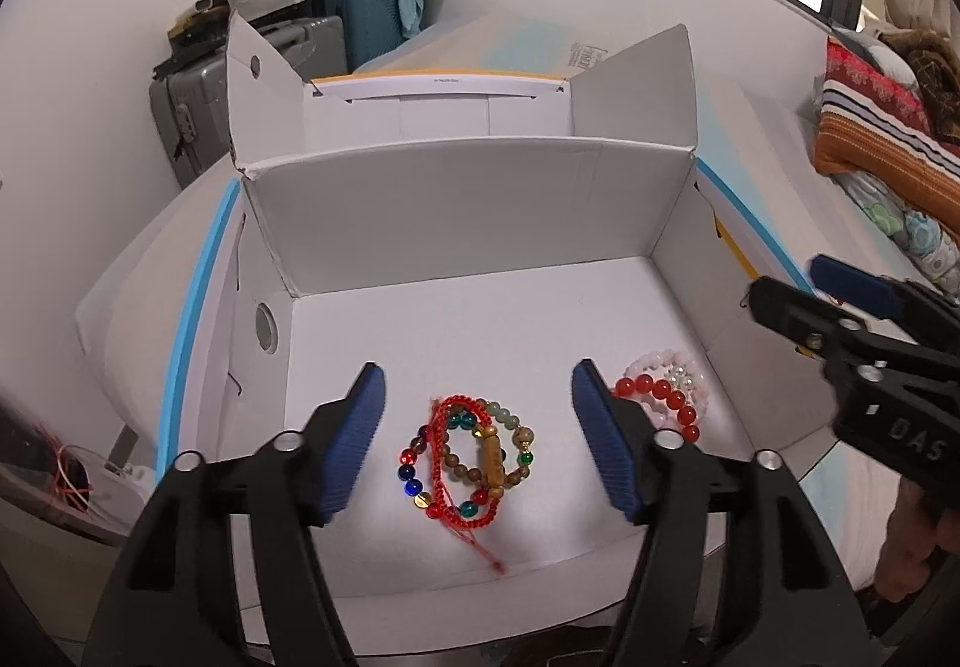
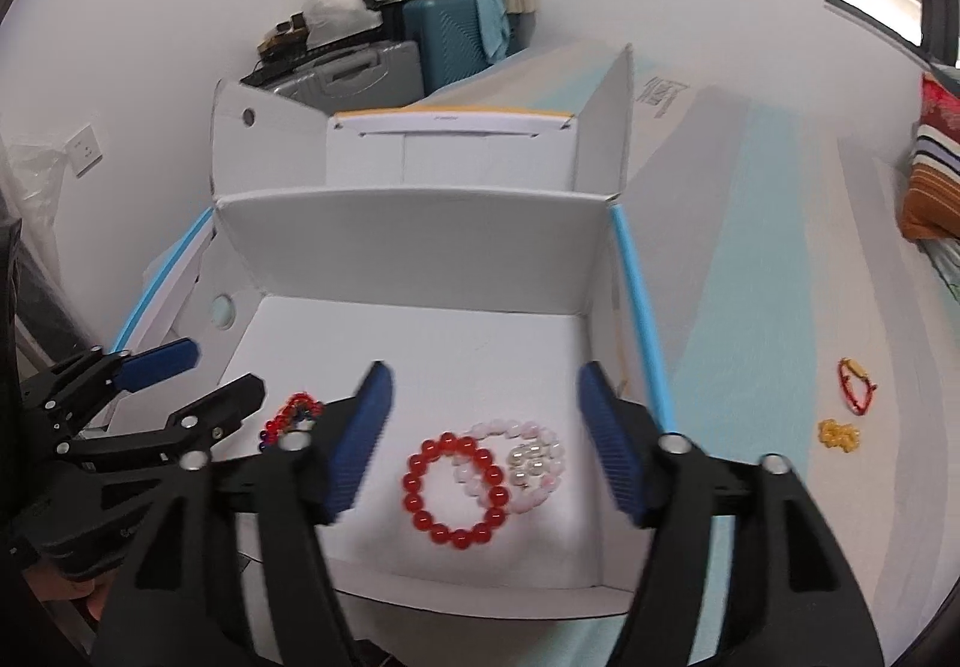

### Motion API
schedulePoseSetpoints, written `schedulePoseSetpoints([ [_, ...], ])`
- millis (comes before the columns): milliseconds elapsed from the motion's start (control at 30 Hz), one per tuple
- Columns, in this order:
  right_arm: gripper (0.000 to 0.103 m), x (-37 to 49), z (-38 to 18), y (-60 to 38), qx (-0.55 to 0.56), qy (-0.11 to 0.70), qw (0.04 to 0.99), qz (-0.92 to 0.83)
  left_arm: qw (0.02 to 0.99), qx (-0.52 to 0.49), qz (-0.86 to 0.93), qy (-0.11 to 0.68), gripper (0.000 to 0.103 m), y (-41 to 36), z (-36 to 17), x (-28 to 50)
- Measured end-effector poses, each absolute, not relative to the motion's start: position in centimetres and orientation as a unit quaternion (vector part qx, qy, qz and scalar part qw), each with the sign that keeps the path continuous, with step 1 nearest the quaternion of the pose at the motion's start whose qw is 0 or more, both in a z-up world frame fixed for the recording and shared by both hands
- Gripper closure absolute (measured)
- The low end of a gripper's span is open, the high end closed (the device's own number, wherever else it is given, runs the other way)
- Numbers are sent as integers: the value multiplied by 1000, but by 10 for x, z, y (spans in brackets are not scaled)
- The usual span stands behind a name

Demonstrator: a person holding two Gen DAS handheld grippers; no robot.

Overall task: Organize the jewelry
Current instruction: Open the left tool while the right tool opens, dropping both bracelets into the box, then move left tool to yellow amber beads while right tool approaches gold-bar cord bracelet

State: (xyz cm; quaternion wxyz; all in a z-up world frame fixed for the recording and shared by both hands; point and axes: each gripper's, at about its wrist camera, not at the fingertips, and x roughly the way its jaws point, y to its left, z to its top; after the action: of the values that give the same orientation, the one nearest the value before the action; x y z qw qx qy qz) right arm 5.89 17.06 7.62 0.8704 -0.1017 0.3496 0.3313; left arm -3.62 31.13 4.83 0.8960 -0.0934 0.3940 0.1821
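Bracelets already lie in the open white cardboard box point(image 1: 456, 223): a mixed pile of bright beads, brown wooden beads and red cord point(image 1: 471, 460) under the left gripper point(image 1: 477, 439), and a red bead ring beside pink and pearl ones point(image 2: 480, 478) under the right gripper point(image 2: 483, 442). Both sets of jaws stand wide open, holding nothing. Still left outside, on the pale blue and white surface, are a small red cord bracelet point(image 2: 855, 385) and a little yellow bead piece point(image 2: 839, 434), so the job looks mostly done.

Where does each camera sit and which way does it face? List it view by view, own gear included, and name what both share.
Left wrist: on the left gripper, looking down into the white box at the mixed bead pile; right gripper at right edge.
Right wrist: on the right gripper, above the red bead bracelet; left gripper at left.
Shared: box, red bead bracelet, both open grippers.
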Motion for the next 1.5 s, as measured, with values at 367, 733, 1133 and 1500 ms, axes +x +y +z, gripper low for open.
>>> schedulePoseSetpoints([
  [367, 9, 93, 92, 97, -72, 346, 893, 280, 909, -77, 165, 374, 6, 275, 63, -23],
  [733, 8, 133, 106, -4, -49, 345, 911, 220, 920, -43, 97, 378, 6, 187, 72, 22],
  [1133, 8, 189, 84, -97, -44, 370, 912, 171, 924, -17, 2, 382, 6, 75, 57, 87],
  [1500, 8, 285, 15, -112, -32, 447, 877, 171, 902, -10, -32, 431, 6, 26, -10, 193],
])
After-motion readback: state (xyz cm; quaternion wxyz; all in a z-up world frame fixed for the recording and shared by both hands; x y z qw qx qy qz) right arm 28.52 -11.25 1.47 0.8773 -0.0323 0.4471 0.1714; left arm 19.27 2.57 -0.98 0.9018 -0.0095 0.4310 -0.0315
